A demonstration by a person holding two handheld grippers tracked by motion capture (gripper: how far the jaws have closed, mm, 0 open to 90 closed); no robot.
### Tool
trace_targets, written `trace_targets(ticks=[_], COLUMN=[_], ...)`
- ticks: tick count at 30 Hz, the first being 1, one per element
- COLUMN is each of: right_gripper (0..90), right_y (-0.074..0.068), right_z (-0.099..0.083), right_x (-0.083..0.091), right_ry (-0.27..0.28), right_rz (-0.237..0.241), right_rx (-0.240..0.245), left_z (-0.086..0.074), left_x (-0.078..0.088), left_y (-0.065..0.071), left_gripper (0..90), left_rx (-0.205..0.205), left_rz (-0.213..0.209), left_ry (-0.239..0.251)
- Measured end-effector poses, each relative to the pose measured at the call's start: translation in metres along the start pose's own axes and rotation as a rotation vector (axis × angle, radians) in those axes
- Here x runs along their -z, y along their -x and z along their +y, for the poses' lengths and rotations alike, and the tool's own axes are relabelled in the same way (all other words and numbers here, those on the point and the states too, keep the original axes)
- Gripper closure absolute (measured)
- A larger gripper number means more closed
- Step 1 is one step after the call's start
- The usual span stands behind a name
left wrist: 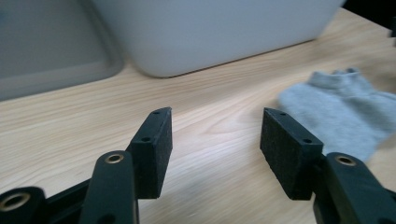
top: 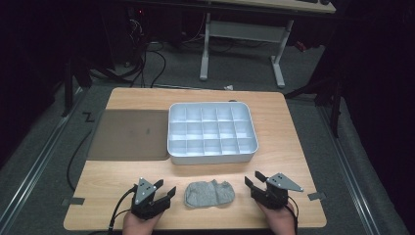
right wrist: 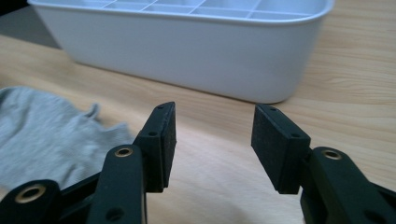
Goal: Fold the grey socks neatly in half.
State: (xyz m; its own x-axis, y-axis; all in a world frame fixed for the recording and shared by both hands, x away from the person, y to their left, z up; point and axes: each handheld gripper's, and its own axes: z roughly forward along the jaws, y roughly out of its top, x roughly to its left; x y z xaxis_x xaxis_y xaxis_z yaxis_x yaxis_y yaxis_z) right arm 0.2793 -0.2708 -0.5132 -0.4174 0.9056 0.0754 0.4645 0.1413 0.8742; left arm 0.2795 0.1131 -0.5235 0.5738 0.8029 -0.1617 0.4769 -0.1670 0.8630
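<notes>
Btw tools: grey sock [top: 209,194], unlabelled

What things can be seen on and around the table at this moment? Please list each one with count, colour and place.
sock: one, grey, crumpled, near edge of the table, between the two grippers.
divided tray: one, white, many compartments, middle of the table.
flat lid: one, grey-brown, lying left of the tray.
table: one, light wood.
desk frame: one, white legs, on the floor behind the table.
left gripper: one, black, jaws open, nothing between them, left of the sock.
right gripper: one, black, jaws open, nothing between them, right of the sock.
</notes>
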Motion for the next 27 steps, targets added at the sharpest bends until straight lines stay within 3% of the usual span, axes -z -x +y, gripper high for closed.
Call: trace_targets(ticks=[4, 7, 8, 9, 10, 12, 17, 21, 27], right_gripper=[51.4, 51.5, 51.5, 51.8, 52.2, 52.3, 52.9, 57.5, 63.6], right_y=[-0.016, -0.036, -0.036, -0.039, -0.044, -0.046, -0.053, -0.06, -0.059], right_z=[0.002, 0.002, 0.002, 0.002, 0.0, -0.002, -0.01, -0.012, -0.012], right_x=[-0.005, -0.012, -0.012, -0.013, -0.018, -0.02, -0.027, -0.027, -0.027], right_ry=[-0.028, -0.076, -0.076, -0.087, -0.112, -0.131, -0.218, -0.24, -0.236], right_rz=[0.059, 0.11, 0.11, 0.115, 0.123, 0.128, 0.162, 0.126, 0.125], right_rx=[0.014, 0.042, 0.042, 0.043, 0.042, 0.039, 0.036, 0.073, 0.056], left_z=[0.006, 0.005, 0.005, 0.004, 0.002, 0.002, 0.0, -0.001, -0.004], left_x=[-0.011, -0.027, -0.027, -0.029, -0.034, -0.034, -0.03, -0.03, -0.029], left_y=[0.014, 0.029, 0.029, 0.032, 0.033, 0.033, 0.031, 0.03, 0.029], left_gripper=[46.7, 50.8, 52.9, 52.9, 60.0, 64.0, 80.3, 83.8, 84.4], left_rx=[-0.001, -0.046, -0.046, -0.065, -0.074, -0.066, -0.091, -0.098, -0.104], left_rz=[-0.065, -0.089, -0.089, -0.077, -0.058, -0.063, 0.007, 0.02, 0.021], left_ry=[-0.006, -0.05, -0.05, -0.058, -0.09, -0.094, -0.132, -0.163, -0.16])
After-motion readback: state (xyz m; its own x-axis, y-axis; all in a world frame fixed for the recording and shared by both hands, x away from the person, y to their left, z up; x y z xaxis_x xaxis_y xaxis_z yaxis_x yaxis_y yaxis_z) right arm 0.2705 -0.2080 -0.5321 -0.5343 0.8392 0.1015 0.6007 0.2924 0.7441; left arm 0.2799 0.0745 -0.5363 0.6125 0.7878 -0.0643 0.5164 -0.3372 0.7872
